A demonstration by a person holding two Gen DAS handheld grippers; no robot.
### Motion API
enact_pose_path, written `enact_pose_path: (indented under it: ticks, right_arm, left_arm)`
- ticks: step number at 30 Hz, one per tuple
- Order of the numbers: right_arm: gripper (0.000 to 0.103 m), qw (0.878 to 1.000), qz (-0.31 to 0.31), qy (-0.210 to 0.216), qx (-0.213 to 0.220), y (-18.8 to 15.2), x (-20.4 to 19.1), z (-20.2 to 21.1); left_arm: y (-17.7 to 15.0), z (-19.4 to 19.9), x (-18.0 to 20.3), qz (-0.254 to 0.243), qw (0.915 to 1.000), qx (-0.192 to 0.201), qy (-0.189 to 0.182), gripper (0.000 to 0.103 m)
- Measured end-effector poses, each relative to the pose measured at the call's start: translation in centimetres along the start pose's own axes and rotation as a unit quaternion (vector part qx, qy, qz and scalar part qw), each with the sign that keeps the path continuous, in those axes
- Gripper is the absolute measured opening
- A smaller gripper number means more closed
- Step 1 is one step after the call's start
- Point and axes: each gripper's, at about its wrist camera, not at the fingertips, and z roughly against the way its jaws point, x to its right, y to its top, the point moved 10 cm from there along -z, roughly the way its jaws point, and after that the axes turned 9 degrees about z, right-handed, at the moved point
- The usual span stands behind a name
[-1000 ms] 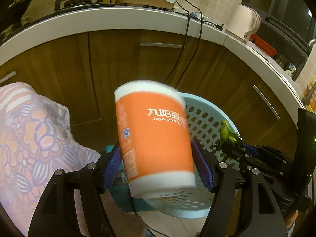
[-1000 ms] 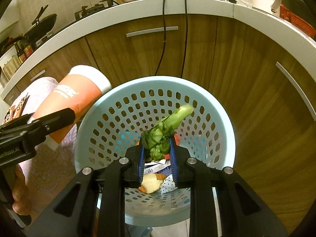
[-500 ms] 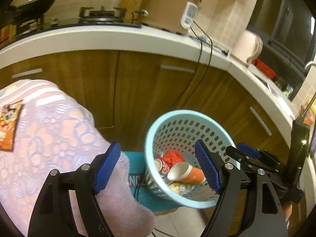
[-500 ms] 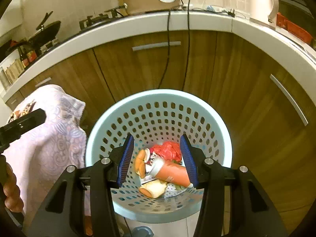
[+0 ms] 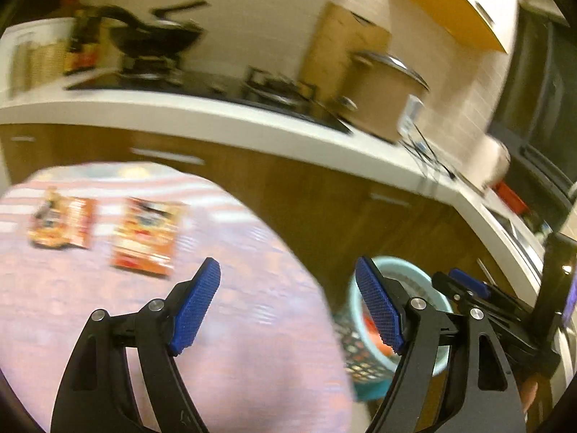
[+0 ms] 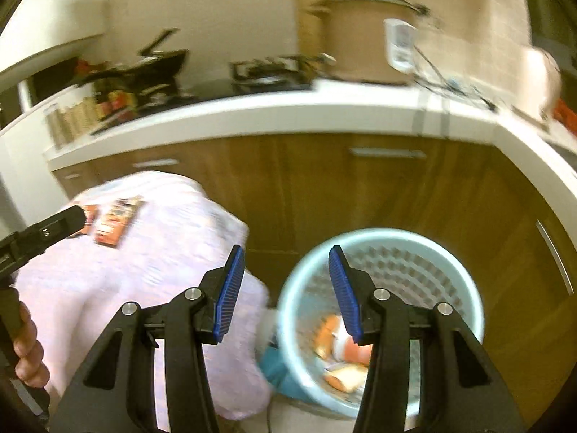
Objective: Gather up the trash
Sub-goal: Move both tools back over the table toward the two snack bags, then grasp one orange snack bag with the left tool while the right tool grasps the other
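Both drops look done: left gripper [image 5: 288, 306] wide and empty, right gripper [image 6: 285, 288] half-open, empty (its jaws just opened). Next, the wrappers [image 5: 146, 234] left of the basket [image 6: 382, 321].

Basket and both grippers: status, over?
Left gripper open, empty. Right gripper open, empty, jaws just opened. Blue basket holds dropped trash; two wrappers lie on the tablecloth. Nothing in the way.

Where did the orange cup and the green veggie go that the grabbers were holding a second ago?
Both were dropped into the pale blue perforated plastic basket. The left gripper and right gripper, jaws just opened and empty, swung toward the pink floral tablecloth with its orange snack wrappers. The basket stayed put.
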Motion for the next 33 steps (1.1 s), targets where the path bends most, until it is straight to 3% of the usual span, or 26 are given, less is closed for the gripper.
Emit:
enact_pose_path:
  ticks: [9,15,16,24,28,33]
  right_arm:
    - [0.045,0.995,0.072,0.063,0.028,4.9,-13.3,-2.1]
    - [0.045,0.99,0.094,0.104,0.017,7.1,-20.3,-5.6]
    - [0.045,0.989,0.098,0.109,0.014,7.2,-20.9,-6.2]
    - [0.058,0.988,0.106,0.114,-0.024,6.1,-25.4,-12.2]
    - [0.06,0.988,0.107,0.105,-0.045,5.2,-26.7,-14.4]
    - [0.072,0.989,0.1,0.096,-0.053,4.5,-27.3,-15.8]
  left_arm:
    - [5.5,5.5,-12.4,0.056,0.9922,0.065,0.09,0.076]
    - [8.1,6.1,-19.8,0.071,0.9837,0.081,0.144,0.076]
    - [8.3,6.1,-20.5,0.071,0.9834,0.08,0.146,0.08]
    - [8.5,0.5,-26.9,0.099,0.9823,0.03,0.156,0.082]
    - [7.7,-2.0,-28.1,0.102,0.98,0.0,0.171,0.082]
    - [6.0,-3.8,-29.1,0.102,0.9772,-0.037,0.182,0.08]
